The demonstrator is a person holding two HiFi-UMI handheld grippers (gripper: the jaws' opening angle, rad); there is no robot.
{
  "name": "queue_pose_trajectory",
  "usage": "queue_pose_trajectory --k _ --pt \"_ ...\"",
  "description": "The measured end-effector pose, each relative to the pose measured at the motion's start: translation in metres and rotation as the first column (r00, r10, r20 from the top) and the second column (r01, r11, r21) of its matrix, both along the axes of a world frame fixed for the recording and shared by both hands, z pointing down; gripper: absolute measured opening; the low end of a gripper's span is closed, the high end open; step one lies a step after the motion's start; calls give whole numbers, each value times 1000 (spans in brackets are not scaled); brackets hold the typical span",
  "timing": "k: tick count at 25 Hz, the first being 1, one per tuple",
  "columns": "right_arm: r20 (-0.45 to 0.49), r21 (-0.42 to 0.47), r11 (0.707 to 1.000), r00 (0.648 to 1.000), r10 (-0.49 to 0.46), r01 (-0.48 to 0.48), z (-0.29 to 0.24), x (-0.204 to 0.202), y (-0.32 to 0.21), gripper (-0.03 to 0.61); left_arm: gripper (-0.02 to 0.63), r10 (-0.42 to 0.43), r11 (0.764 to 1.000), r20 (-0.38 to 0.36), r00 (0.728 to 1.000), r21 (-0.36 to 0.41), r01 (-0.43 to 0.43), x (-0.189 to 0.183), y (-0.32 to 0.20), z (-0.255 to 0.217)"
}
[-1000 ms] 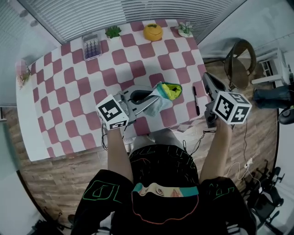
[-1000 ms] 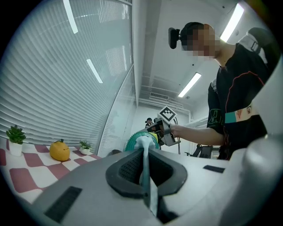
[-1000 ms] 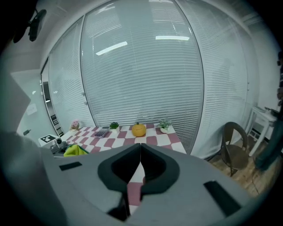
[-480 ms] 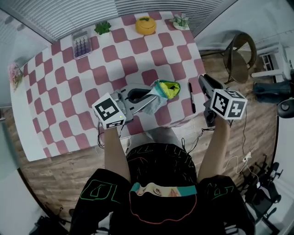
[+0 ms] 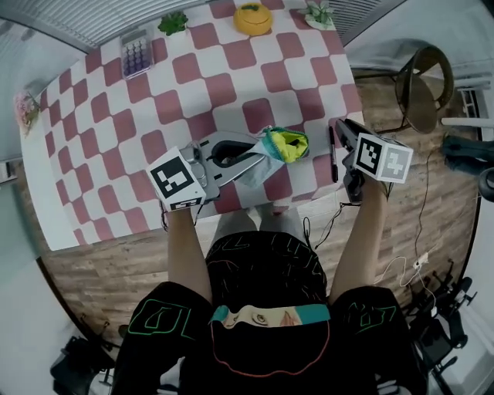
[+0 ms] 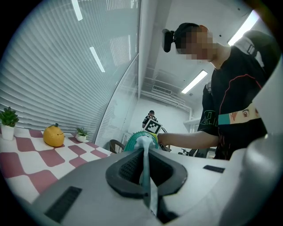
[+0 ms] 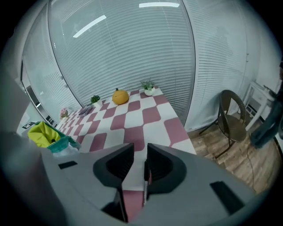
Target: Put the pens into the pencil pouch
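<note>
A teal and white pencil pouch (image 5: 279, 146) with yellow lining lies on the checked table (image 5: 231, 85), mouth raised. My left gripper (image 5: 251, 162) is shut on the pouch's edge; the fabric (image 6: 145, 165) runs pinched between its jaws. A black pen (image 5: 333, 154) lies near the table's right edge. My right gripper (image 5: 338, 129) tilts down over it, and its jaws have just been opening. In the right gripper view the pen (image 7: 144, 178) shows in the gap by the right jaw, with the pads not pressing on it. The pouch (image 7: 46, 134) sits to the left there.
At the far table edge stand an orange pumpkin-shaped object (image 5: 255, 17), two small plants (image 5: 173, 23) (image 5: 318, 11) and a calculator (image 5: 133, 54). A round chair (image 5: 423, 77) stands on the wooden floor to the right. The table's right edge runs close beside the pen.
My right gripper has dropped towards the pen at the table's right edge. The left gripper still holds the pouch in nearly the same place.
</note>
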State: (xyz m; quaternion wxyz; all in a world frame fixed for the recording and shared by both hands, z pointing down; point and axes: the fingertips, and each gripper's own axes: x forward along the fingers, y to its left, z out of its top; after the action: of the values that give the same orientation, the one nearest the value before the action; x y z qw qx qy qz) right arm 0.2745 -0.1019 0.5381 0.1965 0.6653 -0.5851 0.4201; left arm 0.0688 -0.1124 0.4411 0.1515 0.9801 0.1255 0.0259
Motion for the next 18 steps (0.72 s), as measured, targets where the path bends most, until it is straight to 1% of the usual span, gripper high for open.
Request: queue_pose_trajectory --k 4,8,12,16,17,18 --pt "5 -47 999 1000 -13 13 27 1 2 98 3 -8 1000 19 1000 0 8 1 -1 3" --pt "5 -112 993 999 -34 35 49 -2 6 98 3 -15 1000 7 1000 -7 15 2 -2 -1" --pt "2 -163 985 998 -59 58 62 -4 8 98 3 -29 1000 15 999 -3 29 4 -5 0" --pt "-21 -185 979 996 -84 79 67 -5 7 97 3 -40 999 13 999 -2 40 4 -5 -2" --pt "-29 -195 978 996 -88 81 67 -5 7 88 3 -43 999 14 999 -1 43 4 -5 -2" --pt "-35 -205 976 996 -88 79 68 -4 7 62 3 -45 999 14 999 -1 45 4 -5 -1"
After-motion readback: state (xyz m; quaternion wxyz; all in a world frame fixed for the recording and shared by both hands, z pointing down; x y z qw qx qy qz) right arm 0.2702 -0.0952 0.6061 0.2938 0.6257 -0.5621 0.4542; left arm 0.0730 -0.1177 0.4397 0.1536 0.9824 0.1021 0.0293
